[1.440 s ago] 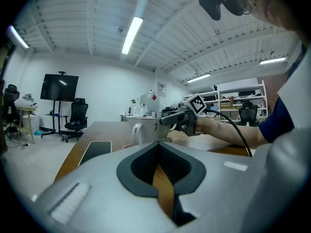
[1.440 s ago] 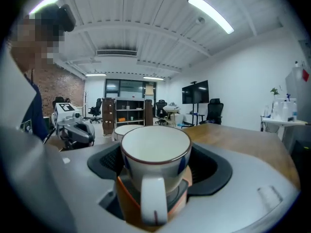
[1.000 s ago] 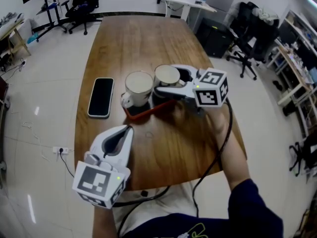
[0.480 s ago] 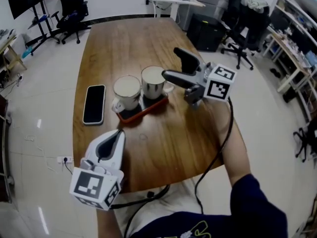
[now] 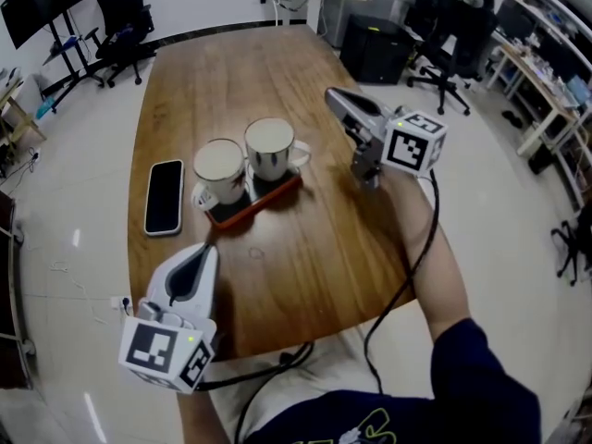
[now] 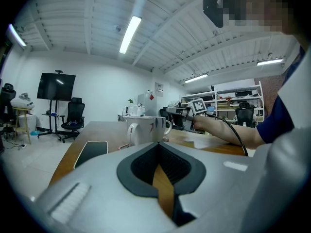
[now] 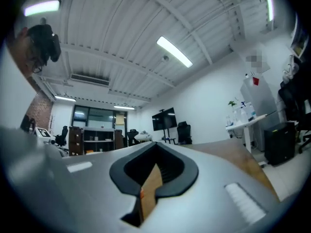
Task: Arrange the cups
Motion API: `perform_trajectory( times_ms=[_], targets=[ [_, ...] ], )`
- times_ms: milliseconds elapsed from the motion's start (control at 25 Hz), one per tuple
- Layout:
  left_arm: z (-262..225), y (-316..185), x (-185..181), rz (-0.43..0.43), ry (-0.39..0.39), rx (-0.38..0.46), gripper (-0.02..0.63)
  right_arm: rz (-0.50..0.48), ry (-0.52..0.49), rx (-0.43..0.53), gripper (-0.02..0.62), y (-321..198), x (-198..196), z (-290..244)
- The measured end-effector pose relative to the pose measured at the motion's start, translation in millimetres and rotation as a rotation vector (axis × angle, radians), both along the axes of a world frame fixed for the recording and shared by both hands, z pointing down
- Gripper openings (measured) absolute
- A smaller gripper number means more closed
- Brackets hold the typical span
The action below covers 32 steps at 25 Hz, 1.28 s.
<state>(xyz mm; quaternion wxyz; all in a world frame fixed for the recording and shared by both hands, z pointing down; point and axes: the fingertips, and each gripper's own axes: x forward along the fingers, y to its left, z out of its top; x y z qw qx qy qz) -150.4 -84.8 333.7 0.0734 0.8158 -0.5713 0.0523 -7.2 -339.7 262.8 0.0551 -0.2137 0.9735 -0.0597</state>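
An office room with a pale floor is shown, with a long wooden table [image 5: 231, 72] at its centre and office chairs [image 5: 120, 12] beyond the far end. A red tray [image 5: 254, 203] lies on the table and carries two white cups, both upright and touching each other. The left cup [image 5: 219, 169] has its handle turned toward the near-left; the right cup [image 5: 269, 148] has its handle turned to the right. The insides of both cups appear pale, and it cannot be determined whether anything is in them. A dark phone [image 5: 164, 196] lies flat on the table just left of the tray, apart from it.

The left gripper [image 5: 205, 248] is held low over the near edge of the table, pointing toward the tray and well short of it. Its jaws are pressed together with nothing between them.

The right gripper [image 5: 335, 95] is held above the table to the right of the cups, clear of them. Its jaws have just been closing and are now pressed together on nothing.

Most of the tray is covered by the cups, so only its near rim and corners are visible. In the right gripper view neither cup is visible. In the left gripper view the cups overlap and the tray is barely visible.
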Motion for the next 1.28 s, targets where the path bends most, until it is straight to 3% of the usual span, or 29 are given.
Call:
perform_trajectory(
  times_ms=[160,520,680,1280],
  targets=[
    [1.4,0.5,-0.6,-0.004,0.001,-0.004,0.003,0.093,0.158,0.009,0.009,-16.2,-0.9,30.4],
    [0.3,1.6,-0.9,-0.005,0.003,-0.006,0.003,0.091,0.311,0.000,0.009,-20.3,-14.4,71.3],
    [-0.7,1.4,-0.4,-0.002,0.002,-0.004,0.003,0.069,0.282,-0.053,0.009,-24.4,-14.7,77.6],
    [0.6,1.5,-0.6,-0.001,0.002,-0.006,0.003,-0.003,0.285,-0.052,0.009,-18.6,-20.7,79.6]
  ],
)
